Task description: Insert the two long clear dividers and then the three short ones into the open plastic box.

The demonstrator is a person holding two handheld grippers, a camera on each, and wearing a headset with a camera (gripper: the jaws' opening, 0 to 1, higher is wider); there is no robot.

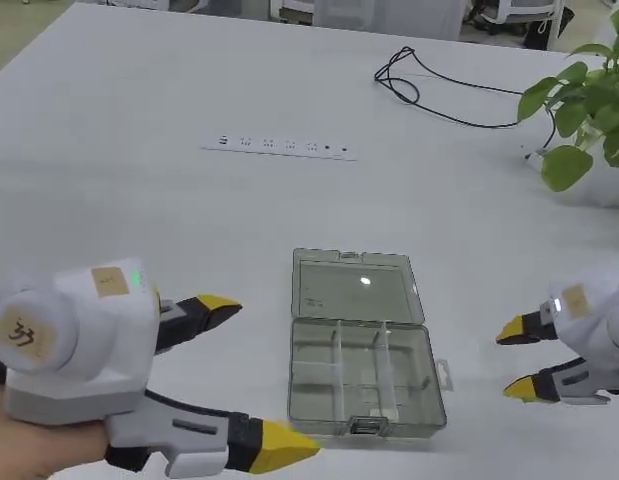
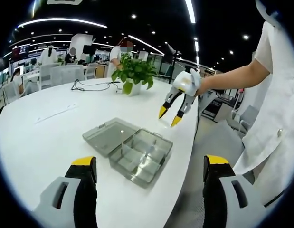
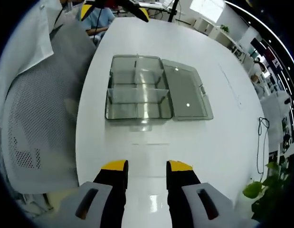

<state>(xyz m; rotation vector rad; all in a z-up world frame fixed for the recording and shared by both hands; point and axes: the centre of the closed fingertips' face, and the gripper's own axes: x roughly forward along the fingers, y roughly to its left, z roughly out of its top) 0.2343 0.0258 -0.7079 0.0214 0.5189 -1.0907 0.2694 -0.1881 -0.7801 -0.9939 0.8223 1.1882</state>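
The open clear plastic box [image 1: 364, 385] lies near the table's front edge, its lid [image 1: 357, 288] folded flat behind it. Clear dividers [image 1: 382, 368] stand inside and split it into compartments; I cannot tell how many there are. My left gripper [image 1: 254, 375] hovers to the left of the box, open wide and holding nothing. My right gripper [image 1: 515, 360] hovers to the right of it, open and holding nothing too. In the left gripper view the box [image 2: 142, 154] lies ahead of the open gripper [image 2: 149, 164]. The right gripper view has the box [image 3: 137, 92] beyond its open gripper [image 3: 147, 166].
A white power strip [image 1: 279, 146] lies on the white table [image 1: 139, 200] behind the box. A black cable [image 1: 429, 95] loops at the back, and a potted plant [image 1: 589, 110] stands at the far right. A mesh chair [image 3: 37, 128] is by the table's edge.
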